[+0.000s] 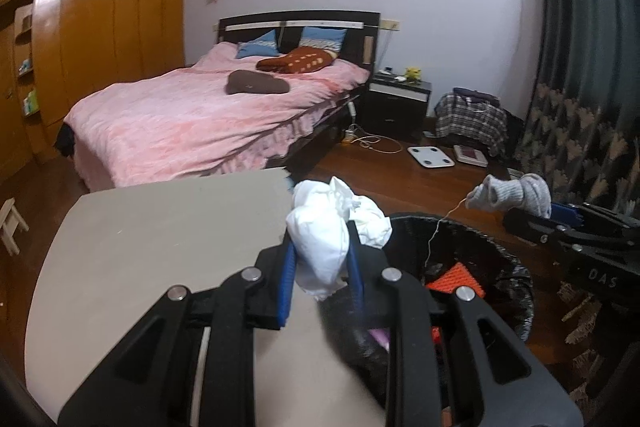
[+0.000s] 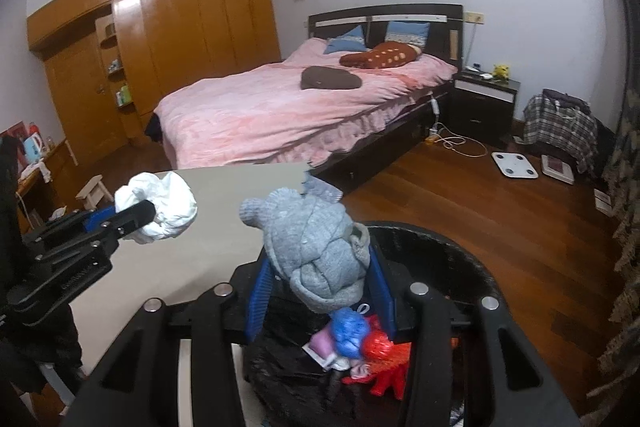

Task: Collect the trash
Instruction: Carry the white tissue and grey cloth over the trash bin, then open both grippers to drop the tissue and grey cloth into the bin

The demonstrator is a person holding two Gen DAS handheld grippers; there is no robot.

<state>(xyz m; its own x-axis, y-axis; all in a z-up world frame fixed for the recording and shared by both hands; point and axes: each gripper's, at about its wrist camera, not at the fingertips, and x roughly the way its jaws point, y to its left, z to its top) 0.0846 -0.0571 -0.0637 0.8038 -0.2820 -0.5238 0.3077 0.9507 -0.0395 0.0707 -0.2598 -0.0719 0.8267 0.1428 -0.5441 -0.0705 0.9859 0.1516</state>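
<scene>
1. Bedroom with a dark wooden floor (image 2: 460,195) lies ahead of both our tongs; a bed under a pink quilt (image 1: 192,119) fills the far middle, well apart from them.
2. Below and left of our left tongs spreads the pale grey table top (image 1: 160,239).
3. Just right of that table, under our right tongs, stands the round black-lined trash bin (image 2: 452,247), already holding red, blue and pink scraps.
4. Our right gripper (image 2: 320,291) pinches a grey knitted sock bundle (image 2: 316,251) directly over the bin mouth.
5. Our left gripper (image 1: 322,259) is clamped on a crumpled white paper wad (image 1: 320,247), near the table edge and beside the bin rim.
6. We judge the wad not fully over the opening; released here, it could land on the table or floor.
7. A loose thread hangs from the sock in the left view; it could snag on the rim or on a pad.
</scene>
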